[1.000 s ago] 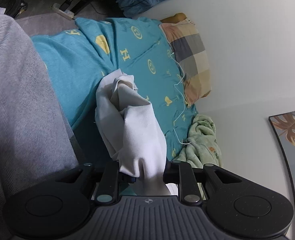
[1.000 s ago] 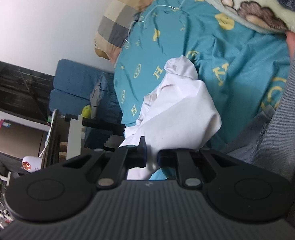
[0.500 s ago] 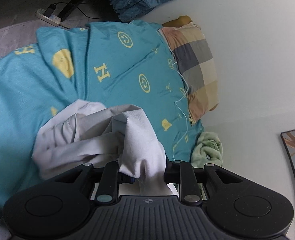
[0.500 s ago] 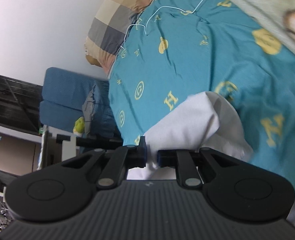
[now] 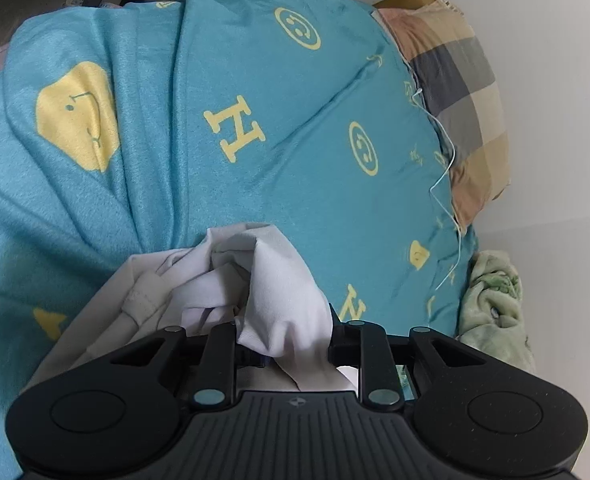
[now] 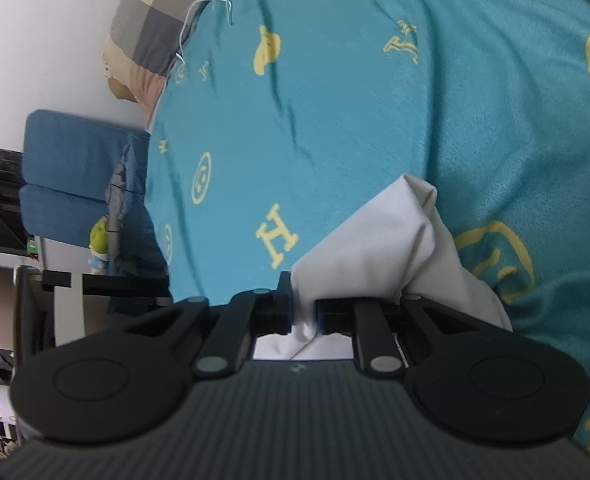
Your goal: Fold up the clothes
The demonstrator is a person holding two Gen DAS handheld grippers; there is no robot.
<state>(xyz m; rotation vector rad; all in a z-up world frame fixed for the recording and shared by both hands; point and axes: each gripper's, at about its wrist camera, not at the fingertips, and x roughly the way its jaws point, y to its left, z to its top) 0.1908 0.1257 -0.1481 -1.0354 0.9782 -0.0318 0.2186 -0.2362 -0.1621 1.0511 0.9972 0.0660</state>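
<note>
Both grippers are clamped on the same white garment [image 5: 255,280]: the left gripper [image 5: 291,344] pinches a thick bunch of it with its jaws held fairly wide by the cloth, while the right gripper [image 6: 303,316] is nearly closed on a thinner edge. The garment hangs bunched just over the teal bedspread [image 5: 255,80], near a checked pillow [image 5: 463,80]. I judge folding barely begun: no flat spread or crease shows.
</note>
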